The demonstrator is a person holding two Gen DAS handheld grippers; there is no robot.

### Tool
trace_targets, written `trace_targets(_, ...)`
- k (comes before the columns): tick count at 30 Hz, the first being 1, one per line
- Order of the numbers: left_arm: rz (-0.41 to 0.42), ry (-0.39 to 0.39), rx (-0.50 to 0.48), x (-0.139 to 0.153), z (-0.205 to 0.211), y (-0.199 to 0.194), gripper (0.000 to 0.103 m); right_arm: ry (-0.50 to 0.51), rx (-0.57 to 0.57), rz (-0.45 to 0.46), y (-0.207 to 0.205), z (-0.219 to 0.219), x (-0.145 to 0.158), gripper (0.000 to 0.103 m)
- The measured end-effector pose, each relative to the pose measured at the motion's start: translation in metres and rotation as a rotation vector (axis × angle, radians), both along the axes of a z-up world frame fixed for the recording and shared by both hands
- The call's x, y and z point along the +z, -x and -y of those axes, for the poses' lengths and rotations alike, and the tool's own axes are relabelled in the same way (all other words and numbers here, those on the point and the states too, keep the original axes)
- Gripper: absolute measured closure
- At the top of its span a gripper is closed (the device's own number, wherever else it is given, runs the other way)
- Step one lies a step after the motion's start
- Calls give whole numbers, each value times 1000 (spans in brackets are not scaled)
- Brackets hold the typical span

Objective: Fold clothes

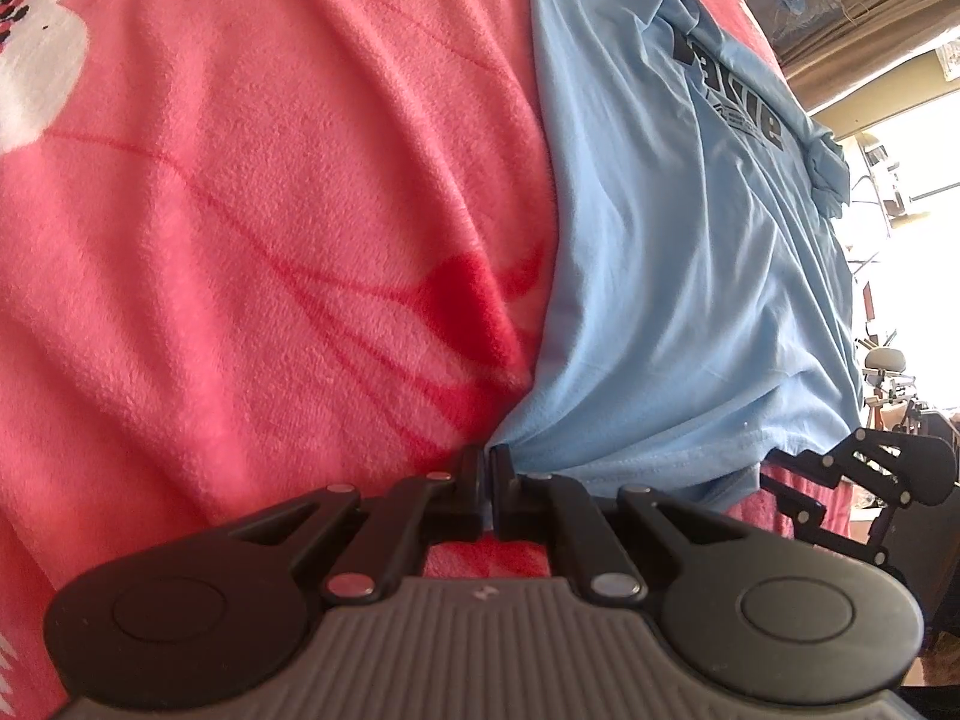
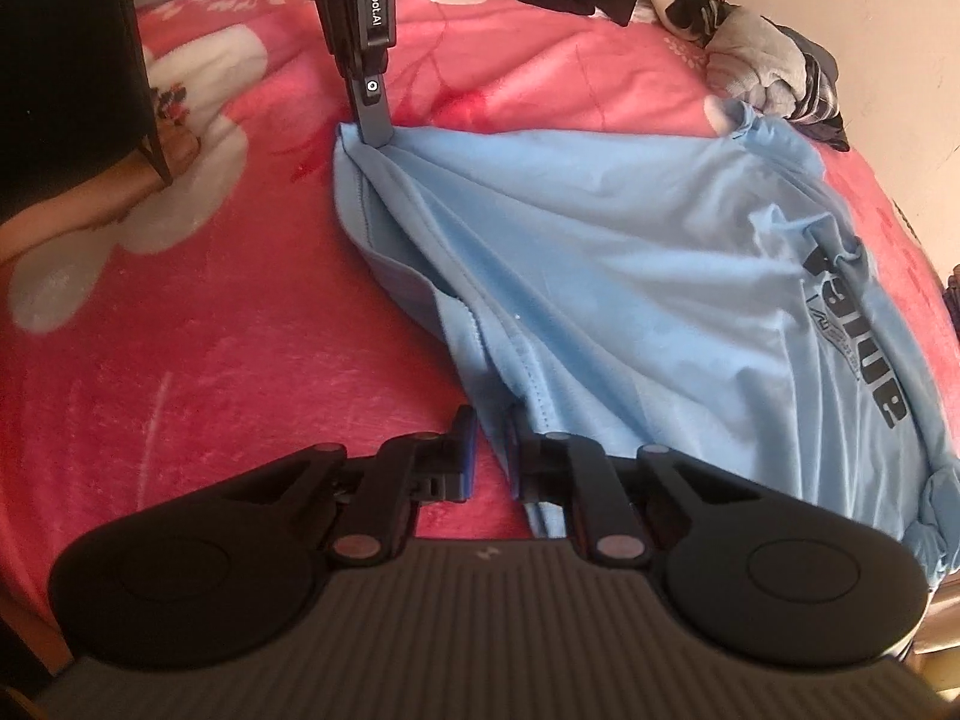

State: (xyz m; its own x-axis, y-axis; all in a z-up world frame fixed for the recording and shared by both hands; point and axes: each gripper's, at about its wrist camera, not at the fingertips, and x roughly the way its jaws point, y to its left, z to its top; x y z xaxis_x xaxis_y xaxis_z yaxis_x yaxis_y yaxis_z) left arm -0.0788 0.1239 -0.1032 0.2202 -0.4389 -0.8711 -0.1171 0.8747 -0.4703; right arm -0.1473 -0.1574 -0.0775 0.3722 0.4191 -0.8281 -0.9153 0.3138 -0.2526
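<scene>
Light-blue T-shirt (image 2: 630,276) is spread on the pink blanket (image 2: 210,360). One hem corner is pinched by left gripper (image 1: 486,468), the other by right gripper (image 2: 489,438). Hem is best kept taut and level during folding.

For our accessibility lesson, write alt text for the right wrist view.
A light blue T-shirt lies spread on a pink floral blanket, its hem pinched by the right gripper in the foreground and the left gripper farther away. Dark clothes are piled behind.
</scene>
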Motion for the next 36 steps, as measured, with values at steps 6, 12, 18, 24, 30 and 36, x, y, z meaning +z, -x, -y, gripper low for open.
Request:
trace_targets(6, 1, -6, -8, 0, 2, -1, 100, 5, -7, -7, -5, 0, -4, 94)
trace_targets(12, 28, -36, -23, 6, 6, 0, 100, -47, -53, -86, -21, 7, -3, 103)
trace_targets(18, 58, -76, -58, 17, 14, 5, 101, -28, -24, -152, -19, 24, 18, 103)
trace_targets(24, 86, -130, -129, 28, 24, 10, 101, 45, 58, -207, -2, 30, 19, 103)
trace_targets(30, 62, -136, -123, 17, 21, 7, 101, 38, -1, -245, -1, 26, 1, 102)
trace_targets(36, 62, -139, -123, 14, 22, 8, 101, -68, -146, -237, 12, 46, 20, 99)
